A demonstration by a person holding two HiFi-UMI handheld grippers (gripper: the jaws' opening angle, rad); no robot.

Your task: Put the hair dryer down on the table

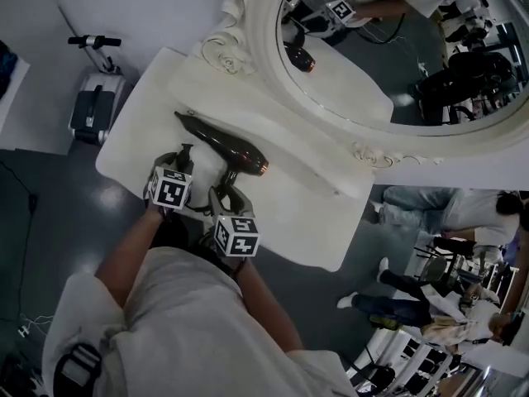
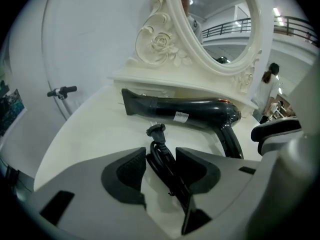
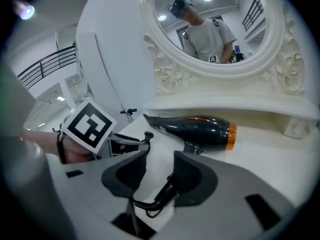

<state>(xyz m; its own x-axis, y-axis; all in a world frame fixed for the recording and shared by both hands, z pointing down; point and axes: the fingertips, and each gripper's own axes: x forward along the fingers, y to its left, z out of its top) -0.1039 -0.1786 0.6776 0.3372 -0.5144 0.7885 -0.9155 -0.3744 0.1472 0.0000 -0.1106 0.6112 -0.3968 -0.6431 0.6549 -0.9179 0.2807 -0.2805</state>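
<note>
The black hair dryer (image 1: 223, 145) (image 2: 190, 111) (image 3: 200, 126) lies on its side on the white vanity table (image 1: 289, 213), orange rear end toward the mirror. No jaw touches its body. My left gripper (image 1: 183, 157) (image 2: 160, 166) is shut on the folded black power cord (image 2: 162, 159), and the plug (image 2: 155, 130) (image 3: 146, 134) sticks up past its tips. My right gripper (image 1: 225, 198) (image 3: 160, 171) stands open just behind the dryer's handle. A stretch of cord (image 3: 162, 194) runs loosely between its jaws, against the right-hand pad.
A large oval mirror (image 1: 397, 56) in an ornate white frame stands on a raised shelf (image 1: 331, 151) at the table's back. A scooter (image 1: 95, 98) is parked on the floor to the left. People and chairs (image 1: 438, 304) are beyond the table's right end.
</note>
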